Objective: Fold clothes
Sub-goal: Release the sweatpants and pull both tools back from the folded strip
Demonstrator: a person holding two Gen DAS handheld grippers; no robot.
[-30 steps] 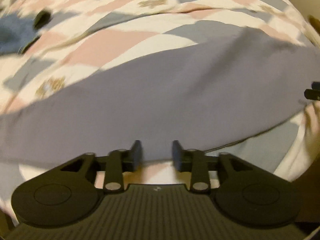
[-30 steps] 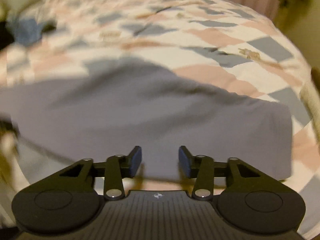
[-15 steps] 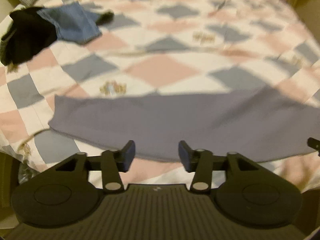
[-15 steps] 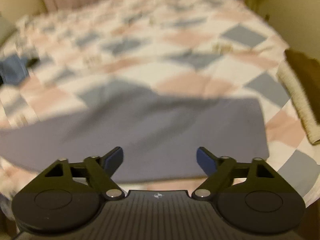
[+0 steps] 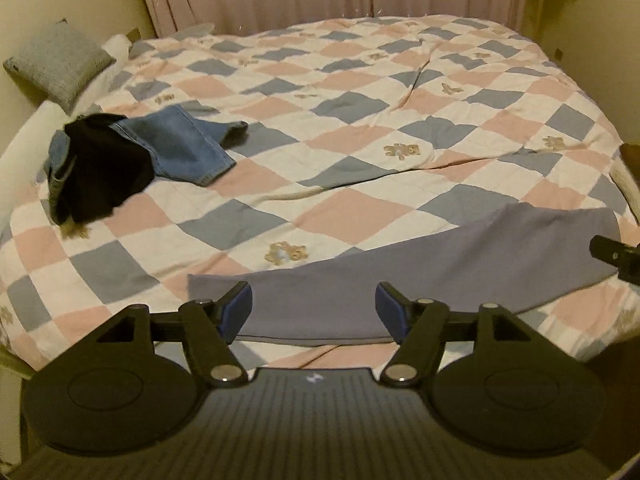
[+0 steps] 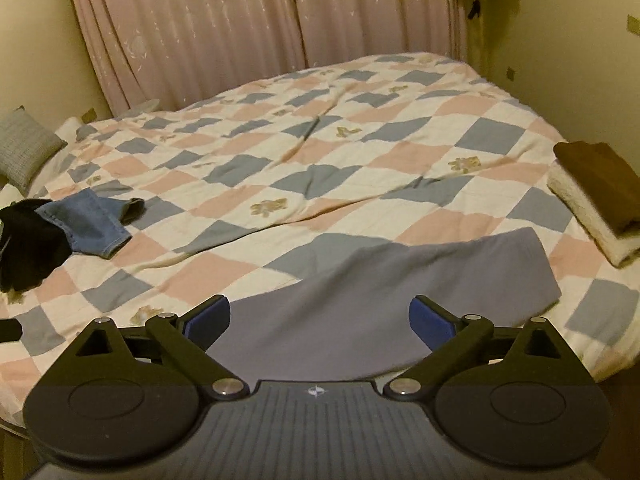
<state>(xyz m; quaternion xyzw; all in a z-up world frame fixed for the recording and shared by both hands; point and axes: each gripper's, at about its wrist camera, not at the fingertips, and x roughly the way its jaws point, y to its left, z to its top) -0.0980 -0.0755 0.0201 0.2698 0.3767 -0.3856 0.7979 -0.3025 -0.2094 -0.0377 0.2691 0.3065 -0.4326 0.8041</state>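
Observation:
A grey-lilac garment [image 5: 420, 276] lies folded into a long flat strip along the near edge of the bed [image 6: 360, 300]. My left gripper [image 5: 314, 312] hangs open above its left end, nothing between the blue pads. My right gripper [image 6: 320, 322] is open wide above the strip's right half, also empty. Its tip [image 5: 612, 254] shows at the right edge of the left wrist view. Blue jeans [image 5: 180, 148] and a black garment [image 5: 102, 168] lie heaped at the bed's far left; the same jeans [image 6: 90, 224] show in the right wrist view.
A checked pink, grey and cream quilt [image 5: 360, 128] covers the bed. A folded brown garment on a folded cream one [image 6: 600, 196] sits at the right edge. A grey cushion [image 5: 56, 62] leans at the far left. Pink curtains [image 6: 260, 20] hang behind.
Both grippers have pulled back and up from the grey-lilac garment, so more of the bed shows. Their fingers have spread wider. The garment lies still on the quilt.

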